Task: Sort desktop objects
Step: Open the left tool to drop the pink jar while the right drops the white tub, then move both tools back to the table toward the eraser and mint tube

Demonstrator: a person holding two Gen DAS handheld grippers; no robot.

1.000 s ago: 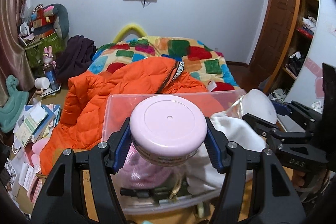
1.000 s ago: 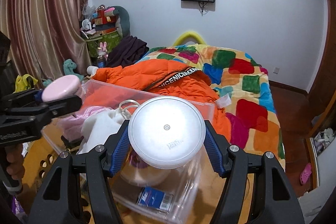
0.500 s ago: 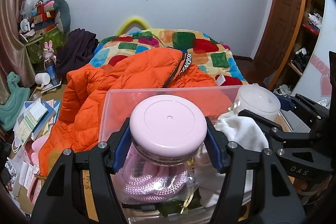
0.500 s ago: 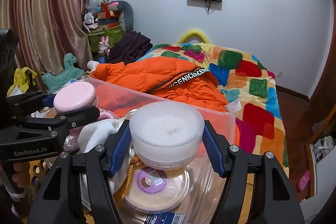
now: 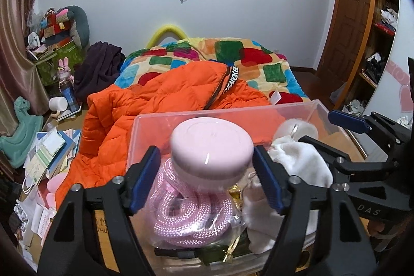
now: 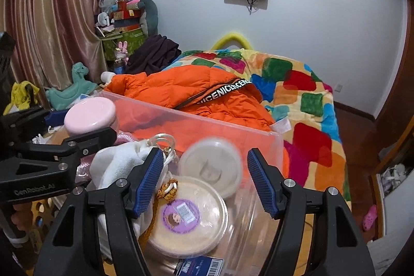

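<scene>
Pink-lidded jar (image 5: 212, 154), centre frame in the left view, between the spread fingers of the left gripper (image 5: 207, 180), not gripped, above the pink rope bag (image 5: 191, 208) in the clear bin (image 5: 225, 111). White-lidded jar (image 6: 211, 166), blurred, lower centre of the right view, loose between the wide-open right gripper (image 6: 204, 180); it may tip onto the round tub (image 6: 186, 214). Bin crowded; walls close; little free room.

Right gripper (image 6: 204, 179), jaws spread, over a clear plastic storage bin (image 6: 196, 120) holding a blurred round white lidded container (image 6: 211, 167) and a cream round tub (image 6: 189, 219).
</scene>
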